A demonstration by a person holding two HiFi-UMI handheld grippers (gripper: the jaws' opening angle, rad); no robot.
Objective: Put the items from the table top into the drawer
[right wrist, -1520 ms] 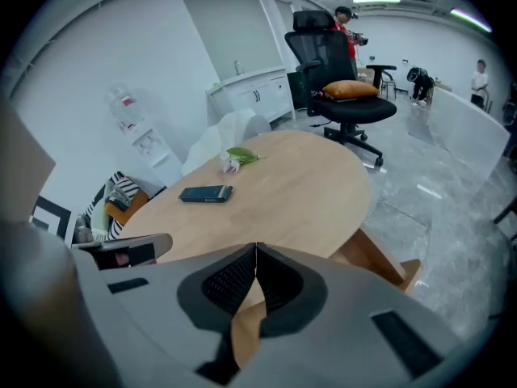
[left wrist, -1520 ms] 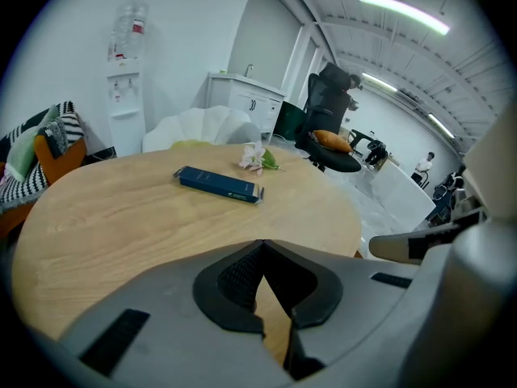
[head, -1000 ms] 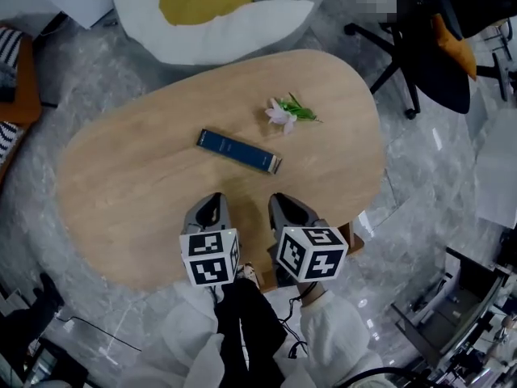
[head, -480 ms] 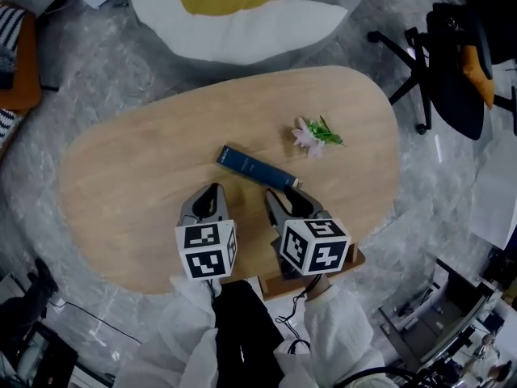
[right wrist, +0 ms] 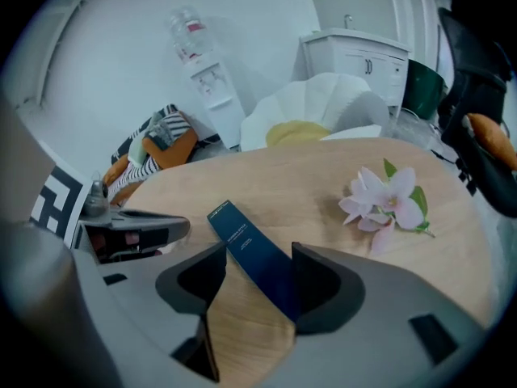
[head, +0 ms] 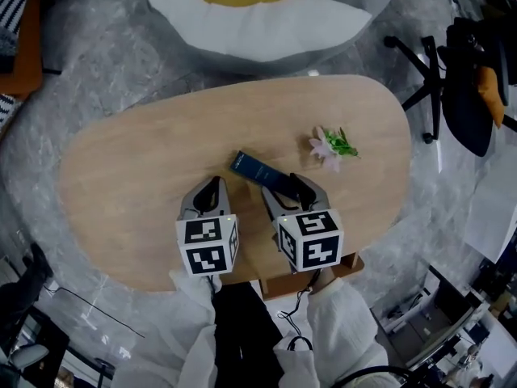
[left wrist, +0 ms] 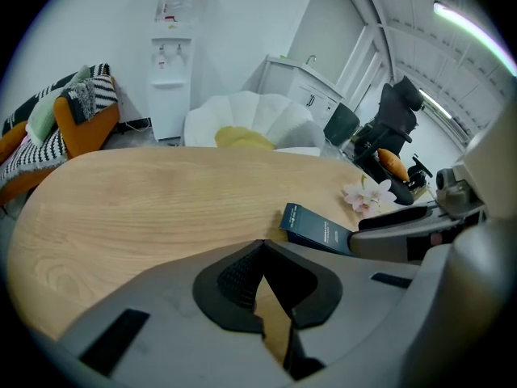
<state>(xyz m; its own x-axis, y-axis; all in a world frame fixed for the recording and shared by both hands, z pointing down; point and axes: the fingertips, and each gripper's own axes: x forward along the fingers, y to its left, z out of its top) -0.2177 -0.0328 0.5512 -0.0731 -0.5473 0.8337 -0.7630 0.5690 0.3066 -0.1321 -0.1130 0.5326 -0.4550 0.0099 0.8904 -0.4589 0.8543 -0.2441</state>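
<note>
A slim dark blue box (head: 252,167) (right wrist: 238,237) (left wrist: 319,229) lies flat on the oval wooden table (head: 129,184). A pink flower with green leaves (head: 331,147) (right wrist: 384,204) lies to its right. My right gripper (head: 289,191) (right wrist: 258,253) points steeply down over the box's near end. Its jaws are opening wide and the box lies between them, not pinched. My left gripper (head: 212,188) (left wrist: 262,243) hangs over bare wood just left of the box, with its jaws closed and nothing in them.
A wooden piece (head: 349,260), perhaps the drawer, juts out under the table's near right edge. A white and yellow cushion seat (head: 258,6) stands beyond the table. There is a black office chair (head: 468,79) at the right and an orange sofa (head: 16,31) at the far left.
Both grippers moved forward over the table toward the blue box. The right jaws went from closed to wide apart and now straddle the box's near end.
</note>
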